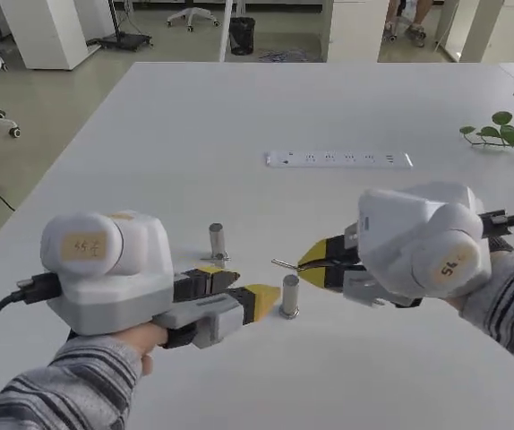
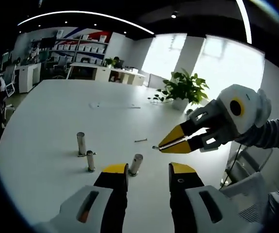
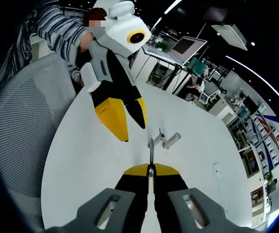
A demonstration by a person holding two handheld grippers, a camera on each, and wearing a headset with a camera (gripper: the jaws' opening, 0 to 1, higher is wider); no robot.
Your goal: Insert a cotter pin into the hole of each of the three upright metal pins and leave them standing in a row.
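- The right claw (image 3: 150, 171) is seen clenched on a cotter pin (image 3: 151, 151), which is gripped by one end and juts straight out past the yellow tips.
- The left claw (image 2: 148, 170) is released, its jaws parted wide with nothing gripped. A near metal pin (image 2: 136, 164) stands upright on the worktop (image 2: 47, 121) just ahead of the gap, close to one jaw tip. Whether it is touched cannot be told.
- In the head view both claws are levelled low over the worktop and pointed inward at each other, each carried on an arm in a striped sleeve (image 1: 60, 381). The gripped cotter pin is held just above and beside the near metal pin, apart from it.
- Three upright metal pins are counted in the left gripper view: the near one, a middle metal pin (image 2: 90, 161) and a far metal pin (image 2: 81, 143).
- Two cotter pins are counted: the gripped one and a loose cotter pin (image 2: 140, 140) lying flat on the worktop beyond.
- One power strip (image 1: 338, 159) and one plant (image 1: 508, 130) are seen farther back.
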